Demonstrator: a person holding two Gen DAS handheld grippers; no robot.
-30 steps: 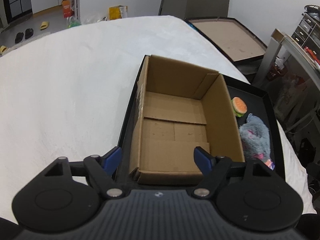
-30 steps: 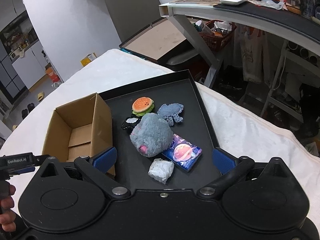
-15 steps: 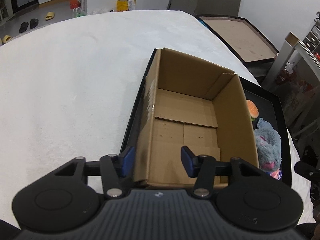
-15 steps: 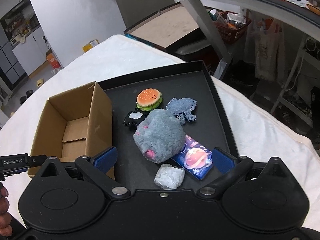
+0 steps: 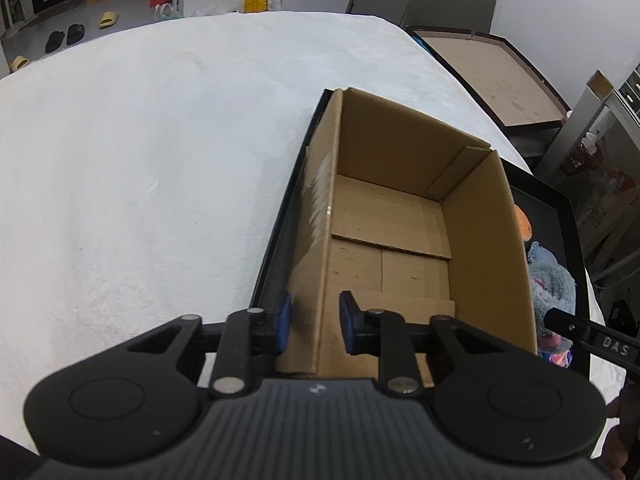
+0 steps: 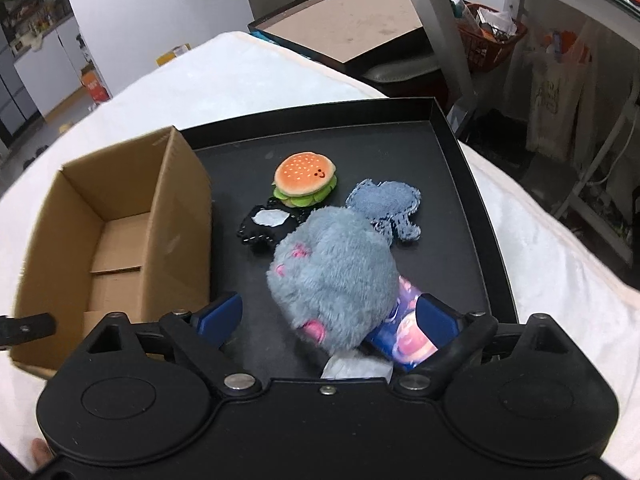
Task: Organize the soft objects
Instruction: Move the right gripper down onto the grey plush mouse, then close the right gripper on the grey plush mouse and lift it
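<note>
Left tool (image 5: 313,322): fingers narrowed either side of the left wall of the cardboard box (image 5: 404,236), near its front corner; a sliver of gap shows each side, so contact is uncertain, probably about to pinch. Box is empty and sits inside the black tray (image 6: 468,184) on the white-covered counter (image 5: 140,160). Right tool (image 6: 328,318): fingers wide apart, holding nothing, straddling the grey plush toy (image 6: 334,276). Around the toy: burger toy (image 6: 305,179) at 11 o'clock, blue cloth patch (image 6: 386,208) at 1, black patch (image 6: 268,222) at 10, purple packet (image 6: 404,330) at 5, partly under it, white wad (image 6: 356,368) at 6. Risks, as I judge them: thin cardboard wall may buckle or the light box tip if the left tool pulls; closing right may pinch the packet along with the fur, or slide off the squashy plush.
</note>
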